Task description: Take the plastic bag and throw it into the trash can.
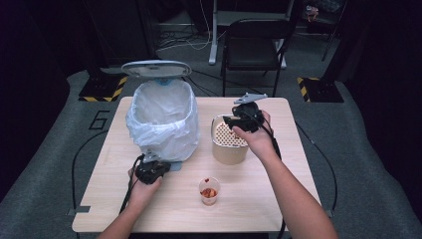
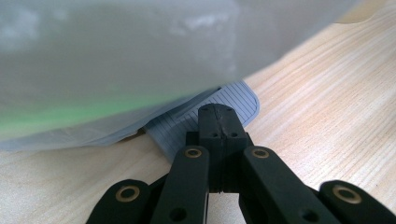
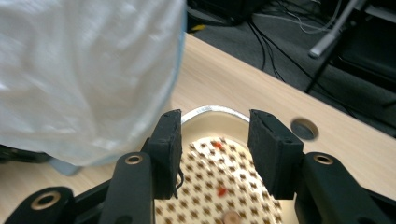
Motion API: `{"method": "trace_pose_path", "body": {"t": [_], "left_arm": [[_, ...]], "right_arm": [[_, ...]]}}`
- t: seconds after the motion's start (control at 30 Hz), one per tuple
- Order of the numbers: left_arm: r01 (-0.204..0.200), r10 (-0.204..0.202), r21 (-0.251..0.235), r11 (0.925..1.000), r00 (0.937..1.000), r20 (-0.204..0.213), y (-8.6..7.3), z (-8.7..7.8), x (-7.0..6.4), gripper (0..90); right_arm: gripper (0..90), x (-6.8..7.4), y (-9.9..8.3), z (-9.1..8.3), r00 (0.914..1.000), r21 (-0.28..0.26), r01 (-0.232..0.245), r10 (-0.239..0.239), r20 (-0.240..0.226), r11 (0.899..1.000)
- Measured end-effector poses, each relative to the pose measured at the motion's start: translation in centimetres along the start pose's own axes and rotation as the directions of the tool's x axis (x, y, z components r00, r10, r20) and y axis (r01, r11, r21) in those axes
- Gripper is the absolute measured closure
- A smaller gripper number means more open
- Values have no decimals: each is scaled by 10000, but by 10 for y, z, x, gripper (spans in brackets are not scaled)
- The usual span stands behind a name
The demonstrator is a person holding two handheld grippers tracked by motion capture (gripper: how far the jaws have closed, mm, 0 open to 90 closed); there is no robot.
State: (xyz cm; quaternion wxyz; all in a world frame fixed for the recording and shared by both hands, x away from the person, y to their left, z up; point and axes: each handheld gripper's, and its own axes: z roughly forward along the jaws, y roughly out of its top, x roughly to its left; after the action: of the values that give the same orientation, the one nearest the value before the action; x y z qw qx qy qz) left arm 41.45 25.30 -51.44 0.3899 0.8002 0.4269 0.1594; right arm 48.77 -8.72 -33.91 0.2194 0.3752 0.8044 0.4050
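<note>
A small clear cup holding red bits stands at six o'clock on the wooden bench. Beyond the bench, at twelve o'clock, a black chair stands on grey floor.

Table: light wood-grain top with rounded corners, standing on grey carpet.
Cable hole: round, in the tabletop beyond the right gripper's fingers.
Bin: lined with a white plastic bag, lid raised; stands on the table's left half.
Bin pedal: grey, ribbed, lying on the wood directly under the left gripper's fingertips.
Perforated container: cream-coloured, standing mid-table right of the bin, below the right gripper's fingers.
Plastic cup: clear with red bits inside; near the front edge, right of the left gripper's fingers.
</note>
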Motion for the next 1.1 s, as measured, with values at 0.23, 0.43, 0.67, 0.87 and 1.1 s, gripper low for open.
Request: {"method": "trace_pose_path", "body": {"t": [0.23,0.43,0.67,0.87,1.1], "left_arm": [[6,-6,7,10000,10000,4,0,0,0,900],[28,-28,2,10000,10000,2,0,0,0,900],[28,-28,14,10000,10000,63,0,0,0,900],[50,-50,-25,10000,10000,57,0,0,0,900],[40,-41,21,10000,10000,87,0,0,0,900]], "right_arm": [[557,-23,-30,6,9952,325,-633,606,764,9975],[561,-38,-47,8,9863,418,-997,932,1358,9941],[564,-50,-64,14,9745,766,-1513,1357,1786,9855],[609,-55,-73,18,9721,906,-1787,1616,1701,9797],[697,-55,-75,22,9768,911,-1760,1625,1396,9802]]}}
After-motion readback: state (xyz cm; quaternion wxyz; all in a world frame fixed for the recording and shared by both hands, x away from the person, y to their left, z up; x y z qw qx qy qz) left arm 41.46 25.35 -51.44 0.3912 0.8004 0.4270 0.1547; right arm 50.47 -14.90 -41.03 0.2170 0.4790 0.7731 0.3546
